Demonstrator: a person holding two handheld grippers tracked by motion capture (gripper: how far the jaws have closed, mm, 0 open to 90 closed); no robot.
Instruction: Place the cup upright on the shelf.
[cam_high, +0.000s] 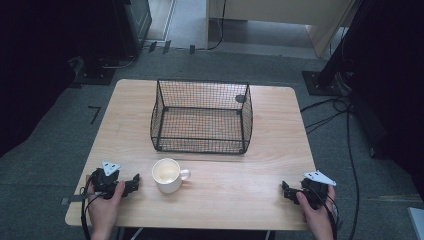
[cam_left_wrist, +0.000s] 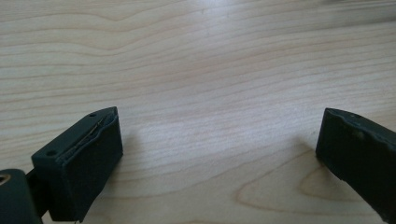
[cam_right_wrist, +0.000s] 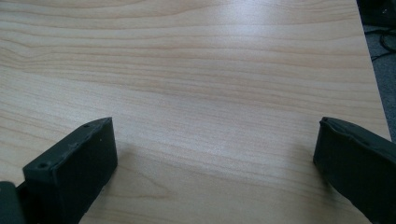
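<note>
both tongs rested low on the wooden counter (cam_high: 260, 180), one at each near corner, and each was held in a hand. left tongs (cam_high: 135, 183) lay at the near left, just beside the white mug (cam_high: 167, 175), pointing toward it but apart from it. in the left gripper view the left tongs (cam_left_wrist: 219, 154) stood wide, with bare wood grain between the two black jaws and nothing gripped. right tongs (cam_high: 285, 191) lay at the near right corner, well apart from the mug, with the jaws pointing inward along the counter. in the right gripper view the right tongs (cam_right_wrist: 215, 158) also stood wide, holding nothing, and the counter's edge with grey floor showed at the upper right.

the mug stood upright on the counter, near the front edge and left of centre, its handle turned to the right. its inside looked pale, and i could not tell whether it held anything. behind it, toward the middle of the counter, sat a black wire basket (cam_high: 202, 116), open at the top, near the mug but not touching it.
</note>
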